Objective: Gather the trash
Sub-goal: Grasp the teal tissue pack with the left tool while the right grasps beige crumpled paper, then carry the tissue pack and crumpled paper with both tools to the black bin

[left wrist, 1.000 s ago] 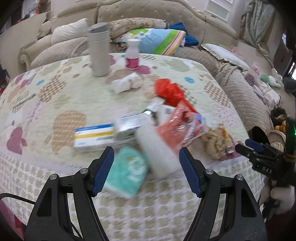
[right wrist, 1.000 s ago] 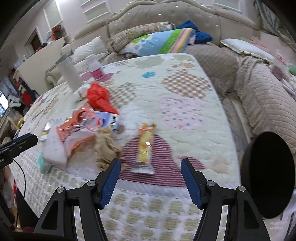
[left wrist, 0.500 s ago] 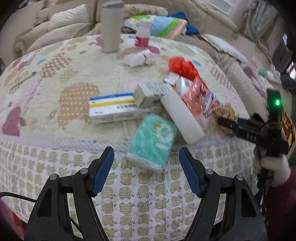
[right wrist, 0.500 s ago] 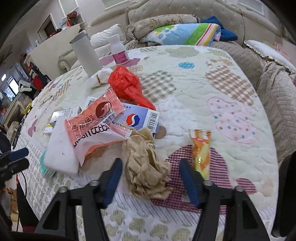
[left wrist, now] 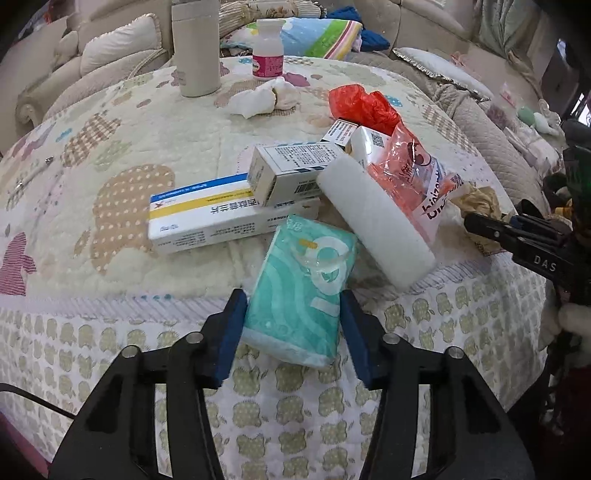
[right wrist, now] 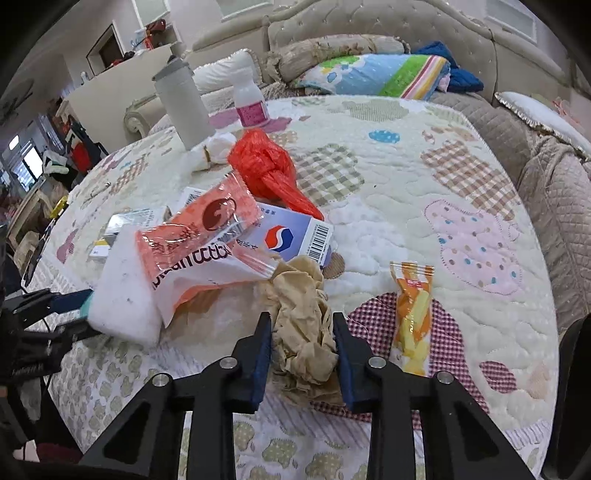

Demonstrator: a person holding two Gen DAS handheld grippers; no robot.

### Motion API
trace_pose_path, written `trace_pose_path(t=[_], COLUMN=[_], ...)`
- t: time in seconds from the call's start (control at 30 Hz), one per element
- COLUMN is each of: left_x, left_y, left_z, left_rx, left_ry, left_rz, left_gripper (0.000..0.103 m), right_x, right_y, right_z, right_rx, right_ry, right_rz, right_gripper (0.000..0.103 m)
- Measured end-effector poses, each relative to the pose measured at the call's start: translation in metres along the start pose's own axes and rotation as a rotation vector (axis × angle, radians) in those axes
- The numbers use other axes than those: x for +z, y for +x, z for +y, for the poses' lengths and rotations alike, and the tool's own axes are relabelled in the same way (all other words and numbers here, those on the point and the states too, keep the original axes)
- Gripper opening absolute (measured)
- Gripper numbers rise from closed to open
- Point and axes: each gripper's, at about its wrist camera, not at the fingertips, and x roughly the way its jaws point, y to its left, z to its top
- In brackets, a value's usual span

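A teal tissue pack point(left wrist: 306, 273) lies at the near edge of the quilt-covered table point(left wrist: 110, 122). My left gripper point(left wrist: 293, 325) straddles its near end, jaws closing, both blue pads touching its sides. A crumpled brown paper point(right wrist: 295, 291) sits near the edge further right. My right gripper point(right wrist: 303, 343) has its jaws closing on it, and the pads press into the wad. Behind them lie a white foam block point(left wrist: 373, 221), an orange-pink snack wrapper point(right wrist: 207, 236), a red plastic bag point(right wrist: 266, 166), medicine boxes point(left wrist: 221, 218) and an orange-yellow snack packet point(right wrist: 413, 314).
A grey tumbler point(left wrist: 195, 44), a white pill bottle point(left wrist: 267, 55) and a crumpled white tissue point(left wrist: 258, 98) stand at the back of the table. A beige sofa point(right wrist: 369, 26) with a striped pillow point(right wrist: 384, 74) wraps around behind. The tablecloth hangs over the near edge.
My left gripper came down onto the teal tissue pack and its jaws narrowed around it. My right gripper slid left from the snack packet to the brown paper and closed on it.
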Motion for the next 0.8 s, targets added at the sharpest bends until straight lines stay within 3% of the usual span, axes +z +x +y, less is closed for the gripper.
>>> trace_pose_path(t=[0.4,0.8], left_x=[-0.001,0.034], left_y=[-0.071,-0.067], left_z=[0.000,-0.085], left_rx=[0.024,-0.054], left_ry=[-0.039,0.063], left_rz=[-0.112,-0.160], left_gripper=[0.046,0.046], right_x=[-0.011,-0.021], right_y=[-0.055,-0.087], right_z=[0.000,-0.033], right_rx=[0.044,-0.028], right_ry=[-0.012,0.035], right_rz=[-0.073,-0.119], right_gripper=[0.029,0.029])
